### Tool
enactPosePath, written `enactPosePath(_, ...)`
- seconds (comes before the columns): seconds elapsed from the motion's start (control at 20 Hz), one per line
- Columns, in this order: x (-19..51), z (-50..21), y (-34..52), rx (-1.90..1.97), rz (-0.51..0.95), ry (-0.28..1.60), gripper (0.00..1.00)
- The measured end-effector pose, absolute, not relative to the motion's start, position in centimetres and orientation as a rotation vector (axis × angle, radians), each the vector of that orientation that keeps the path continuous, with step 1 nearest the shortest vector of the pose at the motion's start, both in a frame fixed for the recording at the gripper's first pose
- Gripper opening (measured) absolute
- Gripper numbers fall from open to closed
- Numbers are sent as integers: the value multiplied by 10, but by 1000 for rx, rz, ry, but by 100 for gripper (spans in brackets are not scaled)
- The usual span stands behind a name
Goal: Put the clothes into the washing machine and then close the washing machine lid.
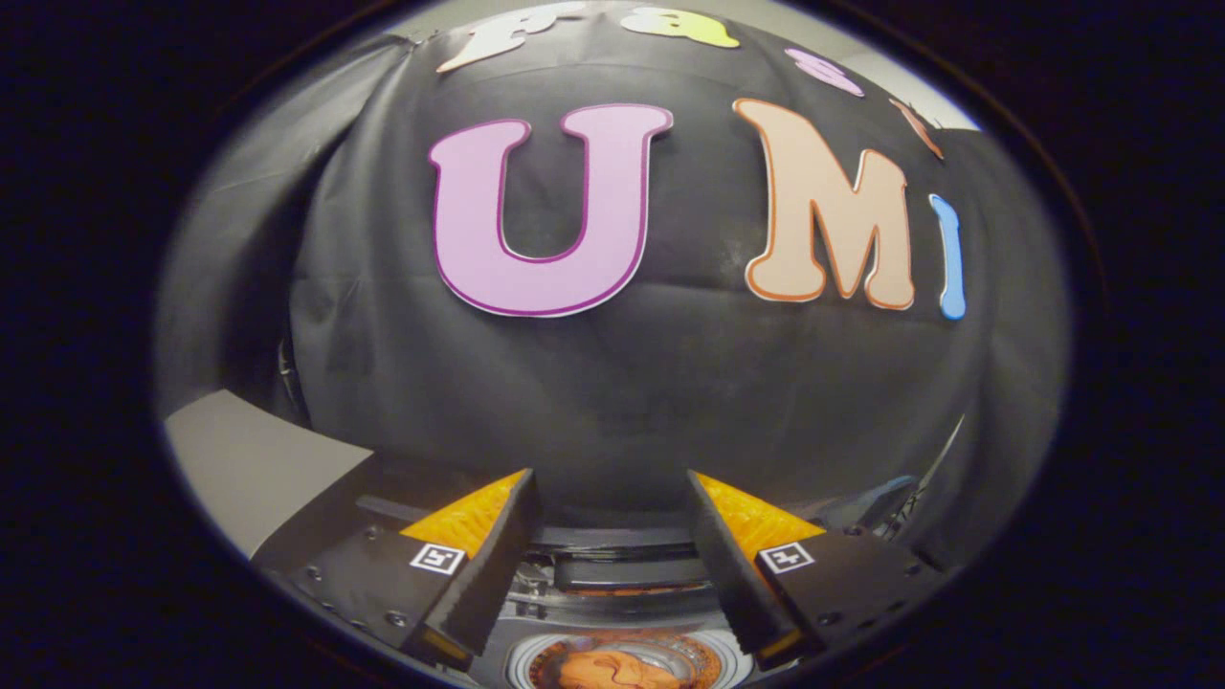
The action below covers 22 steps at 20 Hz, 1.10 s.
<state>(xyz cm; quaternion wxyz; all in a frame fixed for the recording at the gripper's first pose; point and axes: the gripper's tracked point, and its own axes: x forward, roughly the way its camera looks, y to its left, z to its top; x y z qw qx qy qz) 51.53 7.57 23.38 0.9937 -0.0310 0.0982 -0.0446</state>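
Gripper view: gripper point(612, 498) spread wide, empty; orange clothes point(612, 670) lie in washing machine point(627, 574) below it.

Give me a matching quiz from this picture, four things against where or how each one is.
Things:
1. tongs
2. orange clothes
3. black cloth wall
4. grey tabletop

Places or states:
A. inside the washing machine tub
B. off to the outer side of the tongs
C. open, gripping nothing
D. hanging beyond the tongs

Pairs: 1-C, 2-A, 3-D, 4-B.

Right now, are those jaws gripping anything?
No: the gripper jaws stand wide apart with nothing between them, above the round washing machine drum holding orange cloth.
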Motion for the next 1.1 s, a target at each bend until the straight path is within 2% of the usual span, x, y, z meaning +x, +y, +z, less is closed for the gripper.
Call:
enactPosePath(0.4, 423, 194, 84, -14, -46, 250, 95)
enactPosePath(0.7, 386, 177, 86, 24, -35, 247, 95)
enactPosePath(1.1, 354, 202, 80, 24, -7, 115, 95)
